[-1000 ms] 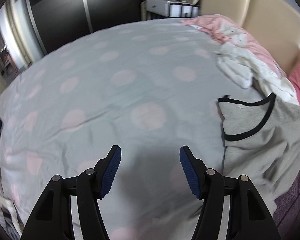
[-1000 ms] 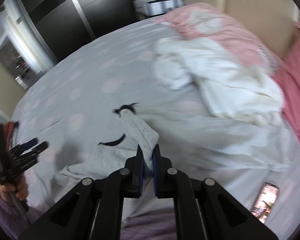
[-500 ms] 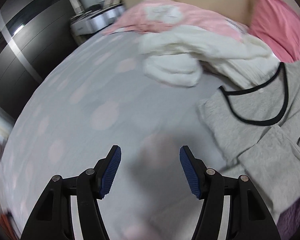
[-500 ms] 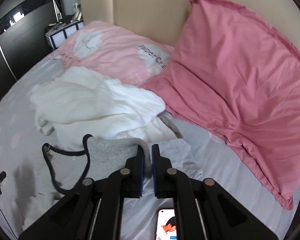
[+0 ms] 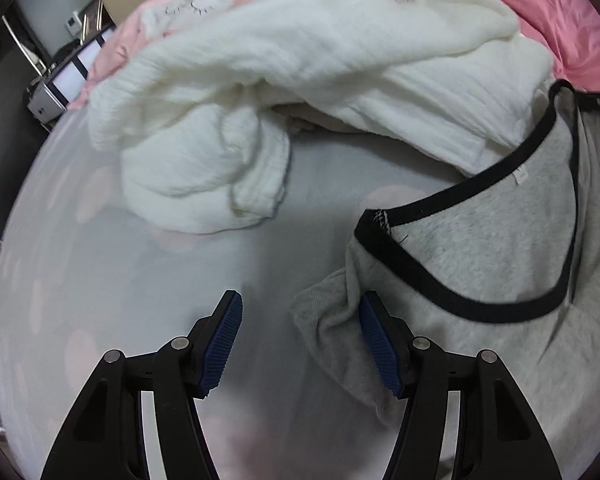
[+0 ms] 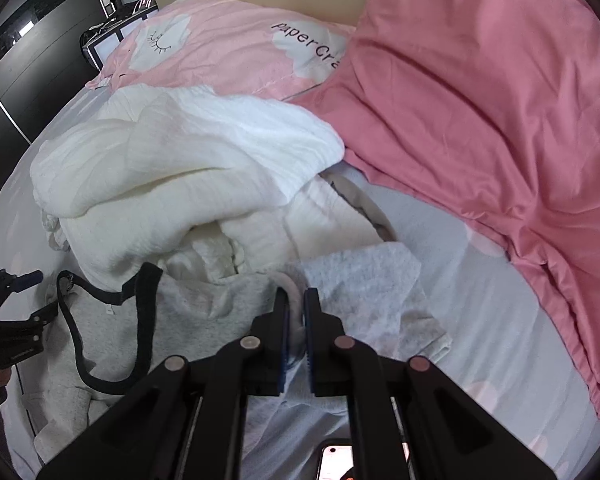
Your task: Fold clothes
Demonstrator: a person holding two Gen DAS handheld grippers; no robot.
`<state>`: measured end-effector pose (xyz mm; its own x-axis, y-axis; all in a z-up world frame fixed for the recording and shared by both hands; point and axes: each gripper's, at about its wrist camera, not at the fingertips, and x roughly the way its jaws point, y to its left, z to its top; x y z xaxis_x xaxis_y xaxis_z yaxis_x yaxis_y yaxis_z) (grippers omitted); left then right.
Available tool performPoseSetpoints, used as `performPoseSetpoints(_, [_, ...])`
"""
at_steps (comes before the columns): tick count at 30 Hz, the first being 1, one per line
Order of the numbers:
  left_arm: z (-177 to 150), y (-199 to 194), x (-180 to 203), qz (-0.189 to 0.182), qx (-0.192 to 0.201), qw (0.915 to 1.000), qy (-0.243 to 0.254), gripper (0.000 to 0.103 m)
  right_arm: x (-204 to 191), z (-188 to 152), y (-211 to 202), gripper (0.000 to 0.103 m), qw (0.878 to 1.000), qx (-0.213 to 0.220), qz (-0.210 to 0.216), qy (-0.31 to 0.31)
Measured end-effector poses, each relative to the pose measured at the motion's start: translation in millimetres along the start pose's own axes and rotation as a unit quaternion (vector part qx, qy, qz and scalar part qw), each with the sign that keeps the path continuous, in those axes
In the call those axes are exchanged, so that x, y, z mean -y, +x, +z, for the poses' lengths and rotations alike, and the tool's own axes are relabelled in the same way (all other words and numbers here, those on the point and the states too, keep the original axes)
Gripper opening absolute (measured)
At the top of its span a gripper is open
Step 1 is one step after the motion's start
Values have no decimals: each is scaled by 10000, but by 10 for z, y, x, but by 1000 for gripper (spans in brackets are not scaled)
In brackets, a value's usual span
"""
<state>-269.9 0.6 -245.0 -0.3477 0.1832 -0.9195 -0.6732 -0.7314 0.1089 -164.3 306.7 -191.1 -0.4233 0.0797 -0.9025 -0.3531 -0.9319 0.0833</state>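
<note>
A grey top with black neckline trim (image 5: 480,256) lies crumpled on the bed, its neck opening facing up. My left gripper (image 5: 300,312) is open just over the sheet. A bunched grey sleeve fold (image 5: 332,320) lies between its pads, against the right finger (image 5: 380,344). In the right wrist view the same grey top (image 6: 204,320) spreads to the left. My right gripper (image 6: 295,300) is shut on a grey fold of it. The left gripper (image 6: 8,312) shows at that view's left edge.
A heap of white ribbed clothing (image 5: 300,80) lies just beyond the grey top, also in the right wrist view (image 6: 172,184). Behind are a printed pink pillow (image 6: 228,48) and a plain pink pillow (image 6: 480,100). A phone (image 6: 336,460) lies near me. The spotted sheet (image 5: 100,280) stretches left.
Both views swung from the open sheet toward the pillows. My right gripper carried the grey top that way. My left gripper dropped down beside the top's sleeve, still open.
</note>
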Motion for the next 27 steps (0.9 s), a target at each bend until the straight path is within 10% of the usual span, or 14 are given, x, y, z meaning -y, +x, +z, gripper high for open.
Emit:
performPoseSetpoints(9, [57, -54, -2, -482, -55, 9937, -1008, 14, -5, -20, 13, 9, 9998, -58, 130, 117])
performPoseSetpoints(20, [-11, -1205, -63, 446, 531, 9832, -1687, 11, -412, 32, -959, 6, 9948, 825, 418, -434])
performPoseSetpoints(27, [-727, -2717, -534, 1287, 1593, 9510, -2315, 11, -1052, 78, -2036, 6, 9731, 1753, 866, -1219])
